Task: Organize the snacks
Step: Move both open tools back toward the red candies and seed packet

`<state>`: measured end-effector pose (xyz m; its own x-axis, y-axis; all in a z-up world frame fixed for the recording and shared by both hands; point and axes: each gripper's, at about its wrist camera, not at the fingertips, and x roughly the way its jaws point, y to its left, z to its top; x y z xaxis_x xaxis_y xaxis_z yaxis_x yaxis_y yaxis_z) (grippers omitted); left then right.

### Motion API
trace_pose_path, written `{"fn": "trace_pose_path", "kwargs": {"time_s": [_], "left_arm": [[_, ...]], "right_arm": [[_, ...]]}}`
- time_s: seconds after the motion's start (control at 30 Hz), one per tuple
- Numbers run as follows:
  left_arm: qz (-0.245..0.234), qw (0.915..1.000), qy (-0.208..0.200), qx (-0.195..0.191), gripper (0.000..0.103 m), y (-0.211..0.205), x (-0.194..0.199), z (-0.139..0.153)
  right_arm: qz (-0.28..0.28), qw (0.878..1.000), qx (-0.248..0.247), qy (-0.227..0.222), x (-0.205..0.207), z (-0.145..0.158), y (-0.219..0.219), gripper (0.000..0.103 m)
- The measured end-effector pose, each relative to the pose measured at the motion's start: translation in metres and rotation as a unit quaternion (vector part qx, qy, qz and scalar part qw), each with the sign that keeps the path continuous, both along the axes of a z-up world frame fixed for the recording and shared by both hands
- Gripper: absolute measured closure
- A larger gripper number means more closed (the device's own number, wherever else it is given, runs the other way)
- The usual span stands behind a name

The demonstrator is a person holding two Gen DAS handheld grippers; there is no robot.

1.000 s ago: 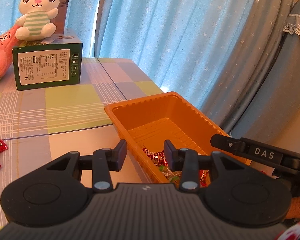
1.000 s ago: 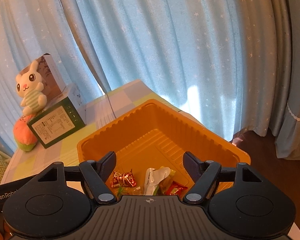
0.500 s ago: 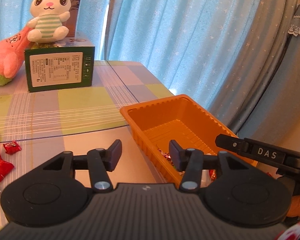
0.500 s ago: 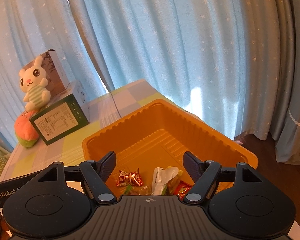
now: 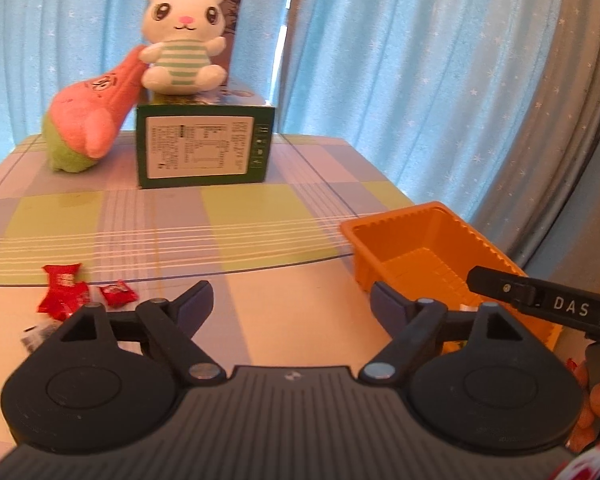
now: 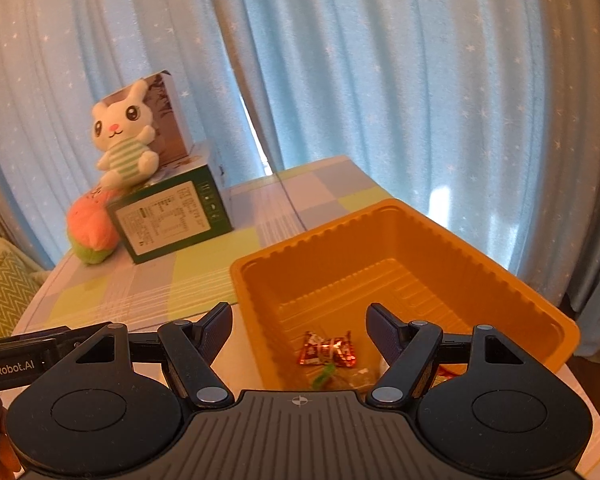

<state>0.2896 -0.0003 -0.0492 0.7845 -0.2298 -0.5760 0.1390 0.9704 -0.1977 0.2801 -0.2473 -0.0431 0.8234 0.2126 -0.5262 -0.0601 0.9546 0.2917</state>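
An orange plastic tray [image 5: 424, 220] [image 6: 452, 236] sits at the table's right edge, with several wrapped snacks [image 6: 327, 350] at its near end. Red wrapped candies [image 5: 66, 292] lie loose on the table at the left of the left wrist view. My left gripper [image 5: 291, 300] hovers over bare tabletop between the candies and the tray; its jaws are opening and nothing is between them. My right gripper [image 6: 299, 322] hangs open over the tray's near left corner, empty, above the snacks.
A green box [image 5: 204, 146] [image 6: 172, 220] stands at the back with a white rabbit plush [image 5: 182, 40] [image 6: 124, 136] on top and a pink plush [image 5: 88, 120] beside it. Blue curtains hang behind. The tray lies close to the table's right edge.
The left gripper has swung left off the tray toward the red candies and its jaws have spread wide. The right gripper has shifted left over the tray, jaws unchanged.
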Motion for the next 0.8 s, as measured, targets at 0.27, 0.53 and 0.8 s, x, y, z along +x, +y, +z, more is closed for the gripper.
{"fn": "trace_pose_path", "kwargs": {"time_s": [0.27, 0.53, 0.8], "left_arm": [[0.059, 0.9979, -0.006, 0.023, 0.013, 0.043, -0.012, -0.001], [0.129, 0.9909, 0.003, 0.038, 0.010, 0.097, -0.026, -0.012], [0.177, 0.9826, 0.040, 0.039, 0.011, 0.136, -0.033, -0.031]], "right_arm": [[0.035, 0.999, -0.005, -0.007, 0.004, 0.003, 0.033, 0.029], [0.086, 0.996, -0.023, -0.015, 0.010, 0.003, 0.084, 0.029], [0.136, 0.990, -0.042, -0.017, 0.020, 0.000, 0.131, 0.029]]}}
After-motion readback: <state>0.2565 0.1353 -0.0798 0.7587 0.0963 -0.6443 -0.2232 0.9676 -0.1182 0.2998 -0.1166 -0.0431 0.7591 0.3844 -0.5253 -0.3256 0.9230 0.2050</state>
